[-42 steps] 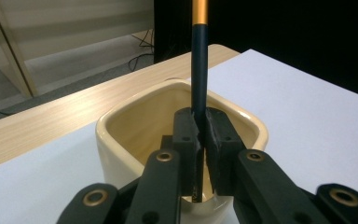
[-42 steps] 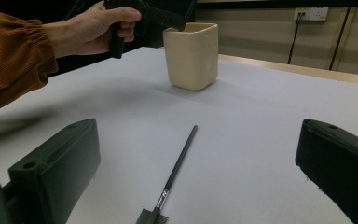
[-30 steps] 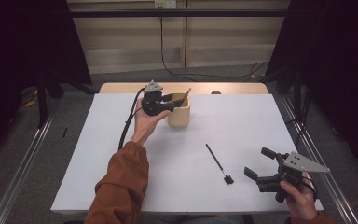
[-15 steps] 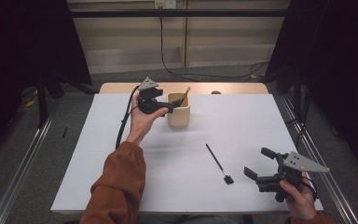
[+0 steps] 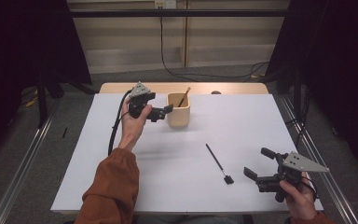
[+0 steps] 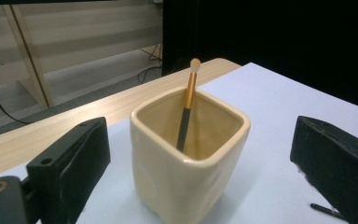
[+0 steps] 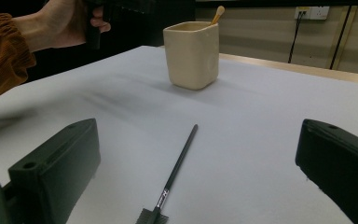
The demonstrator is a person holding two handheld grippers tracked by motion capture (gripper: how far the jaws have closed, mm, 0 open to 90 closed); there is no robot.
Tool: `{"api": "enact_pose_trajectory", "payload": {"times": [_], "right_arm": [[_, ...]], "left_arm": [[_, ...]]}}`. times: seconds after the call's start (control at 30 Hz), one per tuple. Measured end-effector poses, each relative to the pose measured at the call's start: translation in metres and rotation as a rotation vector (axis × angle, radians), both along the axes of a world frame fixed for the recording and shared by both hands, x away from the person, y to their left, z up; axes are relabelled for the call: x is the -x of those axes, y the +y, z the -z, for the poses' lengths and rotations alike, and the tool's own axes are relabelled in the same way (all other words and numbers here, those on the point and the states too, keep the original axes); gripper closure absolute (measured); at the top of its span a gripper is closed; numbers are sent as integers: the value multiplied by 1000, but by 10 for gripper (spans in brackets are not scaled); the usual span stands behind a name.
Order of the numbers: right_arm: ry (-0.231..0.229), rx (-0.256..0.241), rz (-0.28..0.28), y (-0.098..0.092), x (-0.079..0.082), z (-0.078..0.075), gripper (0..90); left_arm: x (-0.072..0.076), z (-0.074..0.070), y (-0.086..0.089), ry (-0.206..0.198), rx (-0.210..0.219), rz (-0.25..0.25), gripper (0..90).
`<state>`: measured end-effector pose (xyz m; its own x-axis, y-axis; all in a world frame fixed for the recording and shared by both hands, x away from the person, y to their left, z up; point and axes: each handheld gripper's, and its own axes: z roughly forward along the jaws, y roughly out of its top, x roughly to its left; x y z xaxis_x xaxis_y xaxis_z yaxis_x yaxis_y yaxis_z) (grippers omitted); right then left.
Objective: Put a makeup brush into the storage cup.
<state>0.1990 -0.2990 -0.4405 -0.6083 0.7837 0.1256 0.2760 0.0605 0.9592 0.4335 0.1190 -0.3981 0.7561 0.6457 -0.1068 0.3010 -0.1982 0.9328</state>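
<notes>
Hovering just left of the cream ceramic cup (image 5: pixel 178 110) near the top centre of the high view, the left gripper (image 5: pixel 161 112) has its jaws wide, a gold-handled brush (image 6: pixel 187 103) leaning inside the cup. Lower right, the right gripper (image 5: pixel 257 164) waits, jaws also wide, near the black brush (image 5: pixel 218 163) lying flat on the worktop (image 5: pixel 261 126). Risk: a careless jaw nudges the cup and tips it.

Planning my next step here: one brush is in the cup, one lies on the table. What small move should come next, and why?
Probably bring the right tool forward and down over the black brush. It is open, the brush lies flat just ahead between its jaws, and the left tool is empty beside the cup.
</notes>
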Motion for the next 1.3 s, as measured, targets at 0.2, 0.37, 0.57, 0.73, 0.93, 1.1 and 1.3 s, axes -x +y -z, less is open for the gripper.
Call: {"api": "enact_pose_trajectory", "payload": {"times": [0.2, 0.37, 0.57, 0.73, 0.93, 1.1, 1.3], "right_arm": [[1, 3, -1, 0, 0, 0, 0], [2, 4, 1, 0, 0, 0, 0], [3, 4, 2, 1, 0, 0, 0], [2, 7, 0, 1, 0, 0, 0], [4, 11, 6, 1, 0, 1, 0], [4, 14, 3, 2, -1, 1, 0], [2, 12, 1, 1, -1, 1, 0]], "left_arm": [[9, 2, 10, -16, 5, -16, 33], [18, 3, 18, -45, 25, -26, 29], [31, 6, 30, -20, 41, -28, 37], [45, 7, 41, -21, 18, -40, 37], [55, 15, 55, -10, 23, -94, 33], [67, 18, 62, -2, 31, -104, 33], [86, 23, 72, -3, 44, -122, 29]]}}
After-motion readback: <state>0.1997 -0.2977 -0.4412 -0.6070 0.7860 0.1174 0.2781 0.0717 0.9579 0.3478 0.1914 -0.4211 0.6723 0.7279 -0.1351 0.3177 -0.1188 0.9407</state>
